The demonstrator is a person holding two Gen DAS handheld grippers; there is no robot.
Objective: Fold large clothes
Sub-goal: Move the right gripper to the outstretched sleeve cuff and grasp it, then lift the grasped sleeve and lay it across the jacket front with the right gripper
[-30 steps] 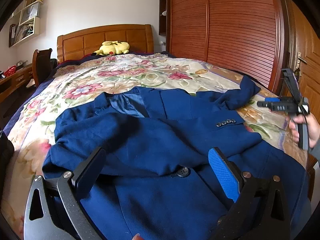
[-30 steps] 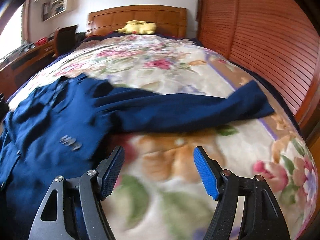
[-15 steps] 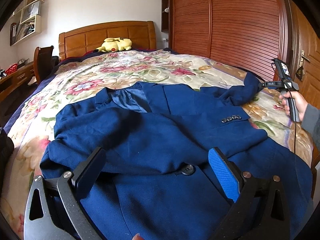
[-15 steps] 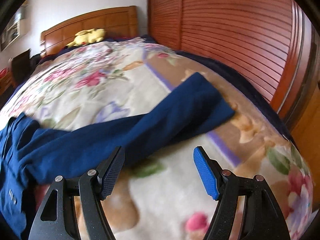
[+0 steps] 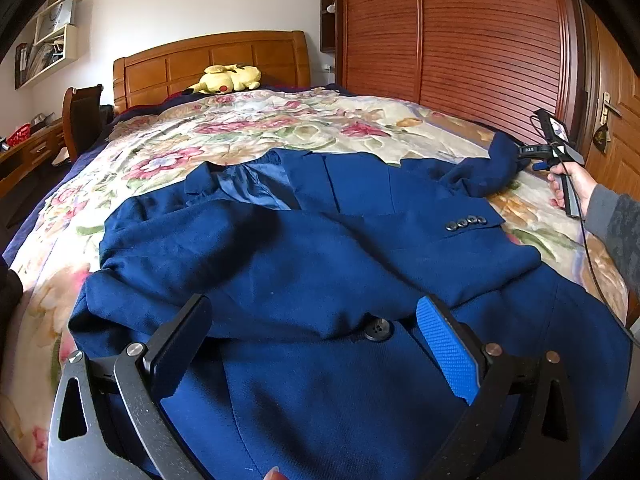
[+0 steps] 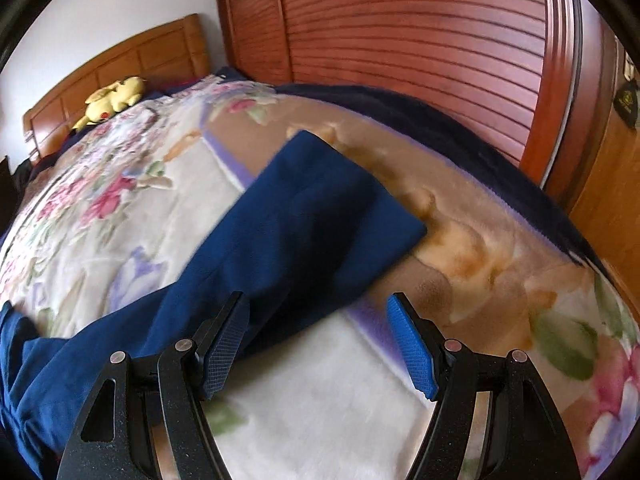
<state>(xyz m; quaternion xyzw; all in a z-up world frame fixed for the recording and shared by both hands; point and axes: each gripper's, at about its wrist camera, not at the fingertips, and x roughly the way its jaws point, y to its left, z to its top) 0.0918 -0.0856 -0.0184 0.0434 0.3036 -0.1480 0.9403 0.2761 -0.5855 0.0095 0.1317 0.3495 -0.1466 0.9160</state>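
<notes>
Left wrist view: blue jacket (image 5: 304, 264) lies front-up across the flowery bedspread (image 5: 256, 128), collar toward the headboard, one sleeve already crossed over the chest with its cuff buttons (image 5: 466, 223) showing.
Left gripper (image 5: 316, 344): jaws spread wide, hovering over the hem near the big front button (image 5: 377, 329), gripping nothing.
Far sleeve (image 5: 486, 168): stretched out toward the wardrobe side, cuff end bunched right beside the right gripper (image 5: 532, 156).
Right wrist view: right gripper (image 6: 316, 340) is wide open too, nothing pinched; the sleeve (image 6: 304, 216) lies flat just ahead, its lower edge running by the left-hand pad.
How it handles, my guess: thick wool-ish cloth, soft but with some body, heavyish for a two-finger pinch, not slippery, not fragile. It'll drape and drag rather than slide.
Where to grab, I reckon: the sleeve near the cuff (image 6: 360, 208), biting the edge through both layers so it carries over in one piece.
Watch out: a shallow pinch probably lets the weight pull it free.
</notes>
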